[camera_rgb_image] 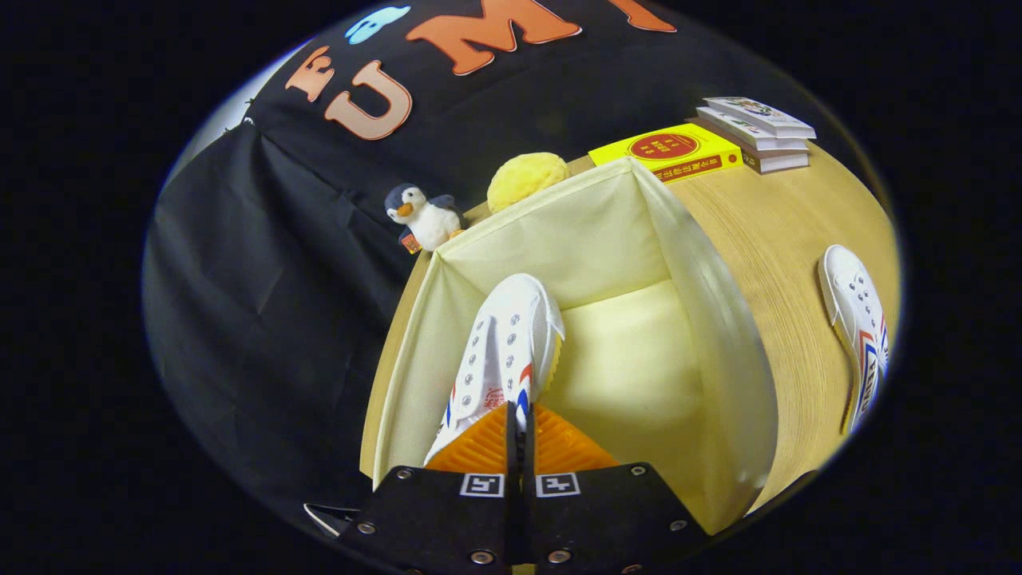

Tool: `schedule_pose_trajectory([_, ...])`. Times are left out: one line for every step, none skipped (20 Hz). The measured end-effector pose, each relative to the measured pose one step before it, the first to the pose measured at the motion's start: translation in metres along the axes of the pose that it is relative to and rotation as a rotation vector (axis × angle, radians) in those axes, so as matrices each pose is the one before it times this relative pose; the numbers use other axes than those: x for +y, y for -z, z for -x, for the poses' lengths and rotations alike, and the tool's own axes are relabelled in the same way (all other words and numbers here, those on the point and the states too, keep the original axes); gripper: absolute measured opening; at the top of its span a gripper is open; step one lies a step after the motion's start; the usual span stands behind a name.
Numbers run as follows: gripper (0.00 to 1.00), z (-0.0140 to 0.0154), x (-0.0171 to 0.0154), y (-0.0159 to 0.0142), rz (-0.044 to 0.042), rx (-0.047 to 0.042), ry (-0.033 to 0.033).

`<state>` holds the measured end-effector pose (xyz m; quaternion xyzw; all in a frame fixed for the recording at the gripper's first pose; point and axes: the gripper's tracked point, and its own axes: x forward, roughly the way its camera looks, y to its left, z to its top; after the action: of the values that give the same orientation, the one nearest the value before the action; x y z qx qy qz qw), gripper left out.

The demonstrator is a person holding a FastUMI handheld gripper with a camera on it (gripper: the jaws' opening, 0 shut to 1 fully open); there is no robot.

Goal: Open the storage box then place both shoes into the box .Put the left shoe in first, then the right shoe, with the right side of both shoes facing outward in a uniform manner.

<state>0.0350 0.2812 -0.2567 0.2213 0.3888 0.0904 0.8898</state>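
- Gripper (519, 435) is clamped on the heel end of a white canvas shoe (505, 351), so both orange ribbed fingers (479, 449) press on it with barely a slit between them.
- That held shoe is white with silver eyelets down the lacing, a red and blue stripe mark on its side, and a yellowish sole edge. No laces that I can see.
- It sits toe-forward inside the open storage box (722, 319), over by the box's left wall, toe pointing at the far wall. Can't tell if the sole is actually touching the bottom.
- Box is a soft fabric one, pale cream inside, top fully open, and it stands on a light wood table (790, 231).
- Second shoe (858, 335) lies out on the table to the right of the box, well apart from it. Same look: white, eyelets, red and blue marks.
- Count: two shoes, one box, one gripper.
- Other stuff beyond the box: one little penguin plush (423, 216), one yellow round fuzzy thing (527, 180) behind the far wall, one yellow book (675, 150), and next to it a stack of what looks like three white books (758, 132).
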Motion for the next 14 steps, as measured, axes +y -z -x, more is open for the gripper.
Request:
schedule_pose_trajectory([0.00, -0.00081, 0.00101, 0.00087, 0.00216, 0.00246, 0.00420])
schedule_pose_trajectory([0.00, 0.00083, 0.00441, -0.00040, 0.00254, -0.00214, -0.01543])
schedule_pose_trajectory([0.03, 0.00241, 0.01043, -0.00437, -0.01231, -0.01364, -0.03911])
schedule_pose_trajectory([0.03, 0.00550, 0.00577, -0.00644, -0.01948, -0.01299, -0.02118])
schedule_pose_trajectory([0.08, 0.00085, 0.00064, -0.00506, -0.00804, -0.01620, -0.00014])
schedule_pose_trajectory([0.19, 0.00318, -0.00144, -0.00643, 0.00613, -0.01742, 0.00818])
schedule_pose_trajectory([0.30, 0.00502, -0.00063, -0.00317, 0.00892, -0.01196, 0.00280])
schedule_pose_trajectory([0.36, 0.00485, -0.00161, -0.00341, 0.00227, -0.00805, 0.00259])
schedule_pose_trajectory([0.37, 0.00541, -0.00251, -0.00253, -0.00098, -0.00774, 0.00350])
schedule_pose_trajectory([0.46, 0.00559, -0.00333, -0.00407, -0.00101, -0.00899, 0.00329])
schedule_pose_trajectory([0.52, 0.00550, -0.00349, -0.00416, 0.00035, -0.01143, 0.00299])
schedule_pose_trajectory([0.59, 0.00621, -0.00160, -0.00475, -0.00733, -0.00905, -0.00693])
schedule_pose_trajectory([0.62, 0.00533, -0.00147, -0.00478, -0.00638, -0.01220, -0.00481])
schedule_pose_trajectory([0.66, 0.00637, -0.00635, -0.00686, 0.00708, -0.01309, 0.01179])
